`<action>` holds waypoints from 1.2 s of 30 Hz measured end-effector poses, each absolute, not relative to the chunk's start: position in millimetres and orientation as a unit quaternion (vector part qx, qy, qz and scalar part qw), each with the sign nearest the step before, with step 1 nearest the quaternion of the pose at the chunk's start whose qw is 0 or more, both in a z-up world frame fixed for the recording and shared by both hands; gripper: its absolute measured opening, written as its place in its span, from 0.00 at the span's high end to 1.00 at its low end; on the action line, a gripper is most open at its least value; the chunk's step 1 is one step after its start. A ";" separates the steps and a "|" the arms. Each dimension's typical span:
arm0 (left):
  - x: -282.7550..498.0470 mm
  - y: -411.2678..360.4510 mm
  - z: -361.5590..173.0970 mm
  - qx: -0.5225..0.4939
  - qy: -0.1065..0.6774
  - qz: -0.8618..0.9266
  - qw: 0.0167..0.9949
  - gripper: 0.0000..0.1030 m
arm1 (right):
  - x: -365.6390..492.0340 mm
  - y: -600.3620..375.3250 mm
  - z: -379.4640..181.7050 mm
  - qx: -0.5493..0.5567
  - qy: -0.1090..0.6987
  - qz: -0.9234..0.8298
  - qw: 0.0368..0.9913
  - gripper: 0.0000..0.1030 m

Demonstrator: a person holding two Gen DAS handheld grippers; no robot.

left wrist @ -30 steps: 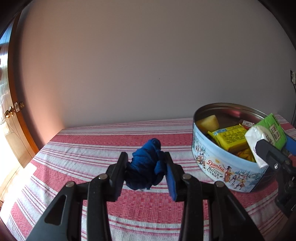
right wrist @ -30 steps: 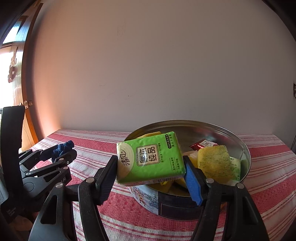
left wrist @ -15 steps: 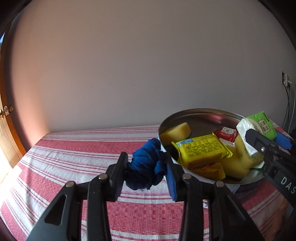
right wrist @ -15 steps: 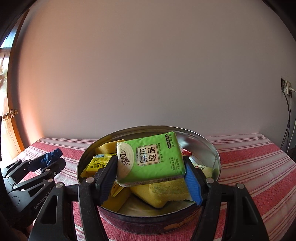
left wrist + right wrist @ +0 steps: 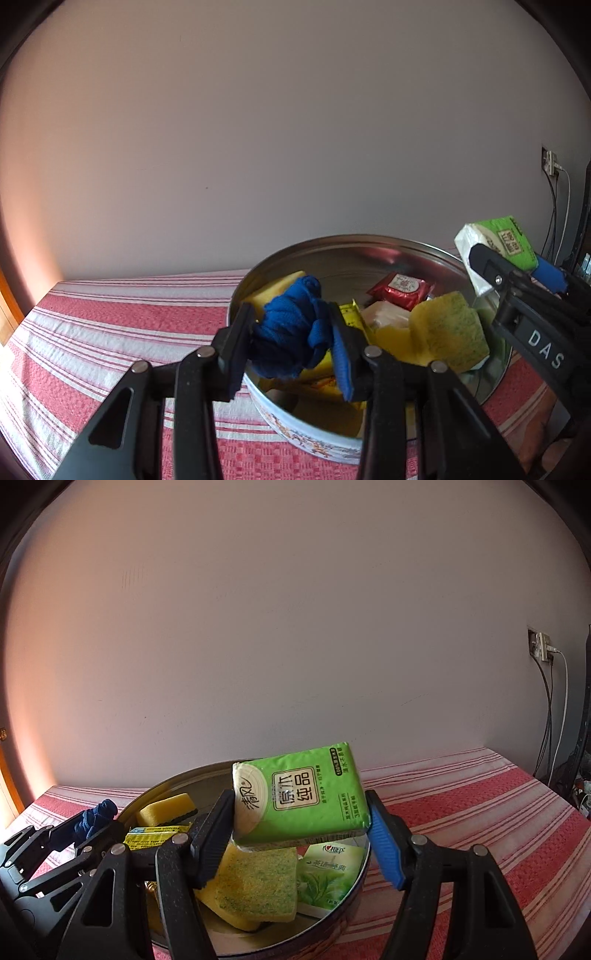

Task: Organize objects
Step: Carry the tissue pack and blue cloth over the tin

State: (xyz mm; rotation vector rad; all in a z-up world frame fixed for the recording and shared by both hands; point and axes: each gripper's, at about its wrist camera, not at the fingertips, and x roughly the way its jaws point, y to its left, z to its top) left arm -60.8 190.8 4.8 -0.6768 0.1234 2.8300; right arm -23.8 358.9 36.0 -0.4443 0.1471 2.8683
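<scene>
Left wrist view, centre: left gripper [image 5: 293,341] clamped on blue cloth [image 5: 291,332] above cookie tin [image 5: 314,441]; upper right, right gripper [image 5: 301,821] clasping green tissue pack [image 5: 301,805].

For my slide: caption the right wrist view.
Right gripper holds a green tissue pack above the round metal tin.

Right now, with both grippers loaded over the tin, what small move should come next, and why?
Probably lower the left gripper a little and release the blue cloth into the tin: it already hangs over the tin's rim, while the right gripper holds the green pack higher above the sponges.
</scene>
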 end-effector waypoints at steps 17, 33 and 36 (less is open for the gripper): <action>-79.4 222.5 0.9 -0.243 0.043 0.961 0.126 0.63 | -44.6 375.3 36.0 -0.164 0.062 0.975 0.139 0.32; -98.8 226.0 8.1 -0.259 0.036 0.958 0.122 0.63 | -43.5 368.5 39.2 -0.167 0.061 0.973 0.149 0.32; -102.9 228.1 7.8 -0.263 0.039 0.956 0.123 0.63 | -46.8 367.5 38.0 -0.170 0.056 0.972 0.153 0.32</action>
